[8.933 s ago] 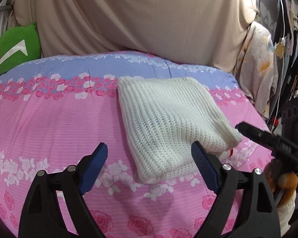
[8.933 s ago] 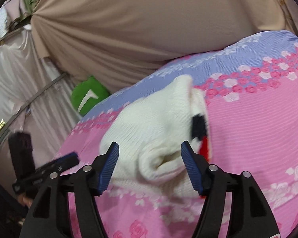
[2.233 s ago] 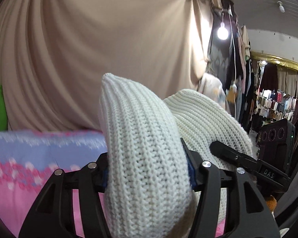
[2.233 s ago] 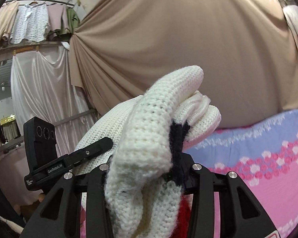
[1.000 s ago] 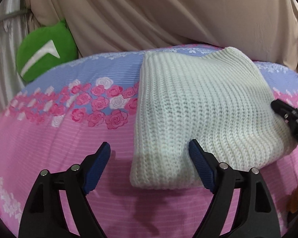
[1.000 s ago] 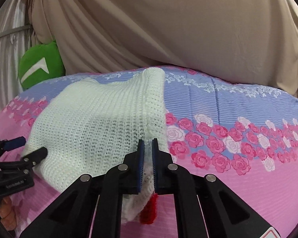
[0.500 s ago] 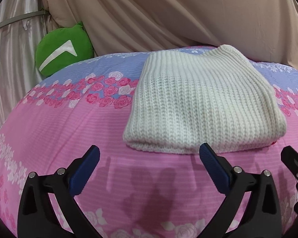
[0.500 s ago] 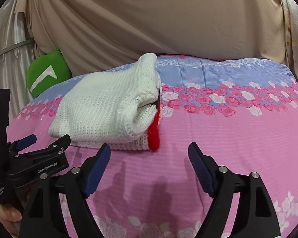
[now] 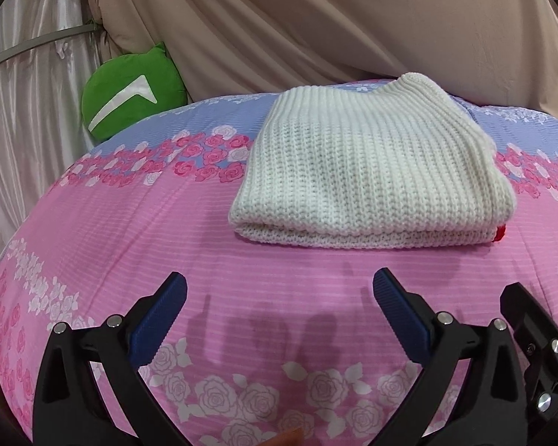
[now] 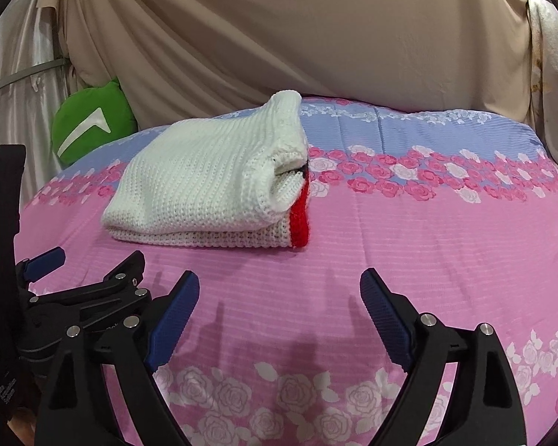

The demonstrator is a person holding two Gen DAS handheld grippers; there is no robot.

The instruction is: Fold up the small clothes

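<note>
Floral bedspread bears a folded white sweater, long axis crosswise; both grippers' jaws gape empty.

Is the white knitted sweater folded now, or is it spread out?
Folded: the white knitted sweater lies as a compact stack, layered edges visible.

The left gripper and the right gripper have black plastic frames with silver round screws. Their fingers carry blue ribbed pads. Small white lettering marks the black housing.
</note>
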